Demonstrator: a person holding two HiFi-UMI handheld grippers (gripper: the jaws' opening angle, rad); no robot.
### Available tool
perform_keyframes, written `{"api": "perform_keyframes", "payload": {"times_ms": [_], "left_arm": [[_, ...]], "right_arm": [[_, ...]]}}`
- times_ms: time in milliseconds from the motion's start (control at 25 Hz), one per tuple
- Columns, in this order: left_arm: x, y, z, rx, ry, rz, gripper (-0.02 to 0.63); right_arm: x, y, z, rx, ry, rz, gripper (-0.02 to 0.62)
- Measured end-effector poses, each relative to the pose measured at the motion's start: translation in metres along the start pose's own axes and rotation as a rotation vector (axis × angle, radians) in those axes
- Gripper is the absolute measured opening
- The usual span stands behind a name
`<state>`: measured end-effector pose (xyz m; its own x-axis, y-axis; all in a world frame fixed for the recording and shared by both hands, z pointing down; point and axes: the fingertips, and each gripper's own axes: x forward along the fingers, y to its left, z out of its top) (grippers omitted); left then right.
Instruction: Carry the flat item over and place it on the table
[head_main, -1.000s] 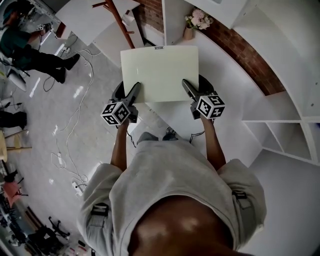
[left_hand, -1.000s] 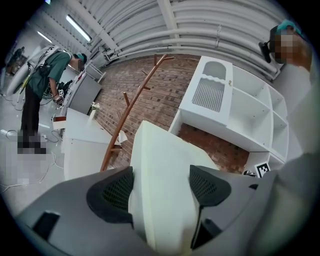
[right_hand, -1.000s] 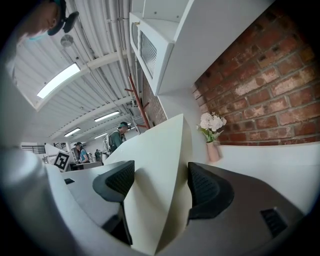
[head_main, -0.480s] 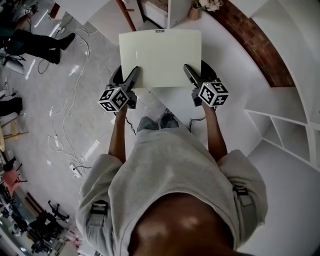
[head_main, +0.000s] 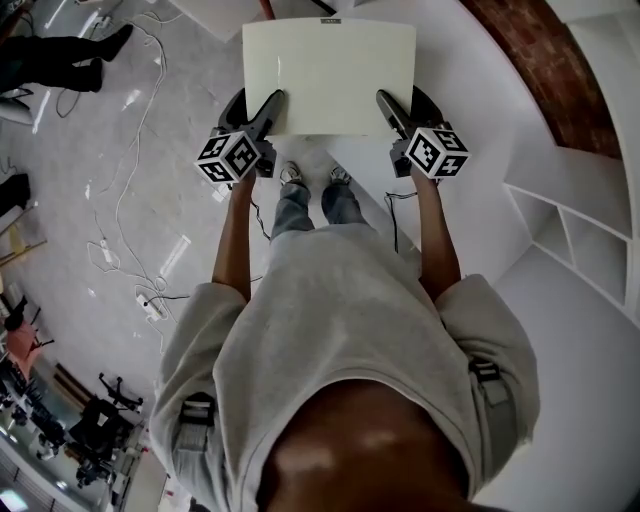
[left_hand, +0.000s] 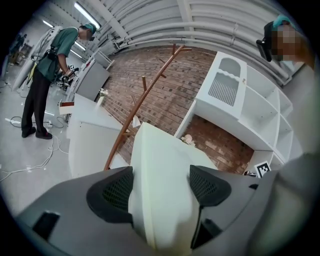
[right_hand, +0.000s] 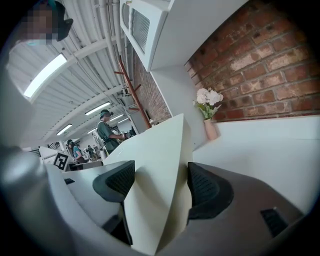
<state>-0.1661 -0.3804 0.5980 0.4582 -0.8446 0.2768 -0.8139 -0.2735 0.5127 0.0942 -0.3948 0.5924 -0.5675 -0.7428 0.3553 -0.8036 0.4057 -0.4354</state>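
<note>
A flat cream-white board (head_main: 330, 75) is held level in front of me, above the floor and the white table (head_main: 470, 120). My left gripper (head_main: 272, 112) is shut on the board's near left corner, and my right gripper (head_main: 385, 108) is shut on its near right corner. In the left gripper view the board (left_hand: 160, 190) fills the gap between the dark pads (left_hand: 117, 192). The right gripper view shows the same board (right_hand: 155, 200) pinched between both pads (right_hand: 205, 187). The board's far edge reaches the top of the head view.
The white table curves along the right, with white shelving (head_main: 575, 235) beside it and a brick wall (head_main: 545, 70) behind. Cables (head_main: 120, 210) trail over the grey floor at left. A person (left_hand: 47, 80) stands by a bench far left. A flower vase (right_hand: 209, 117) sits on the table.
The board and both grippers have moved up the head view, farther from my body. My feet now show below the board. The vase and coat stand have left the head view.
</note>
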Motion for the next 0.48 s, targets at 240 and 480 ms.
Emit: {"api": "perform_keyframes", "payload": {"times_ms": [240,480], "left_arm": [[-0.009,0.019,-0.021,-0.021,0.042,-0.004,0.364],[-0.008,0.03,-0.042,-0.045,0.078,0.008,0.364]], "right_arm": [[0.005,0.007,-0.026,0.012,0.032,-0.013,0.347],[0.009,0.0,-0.049,0.04,0.067,-0.029,0.347]]}}
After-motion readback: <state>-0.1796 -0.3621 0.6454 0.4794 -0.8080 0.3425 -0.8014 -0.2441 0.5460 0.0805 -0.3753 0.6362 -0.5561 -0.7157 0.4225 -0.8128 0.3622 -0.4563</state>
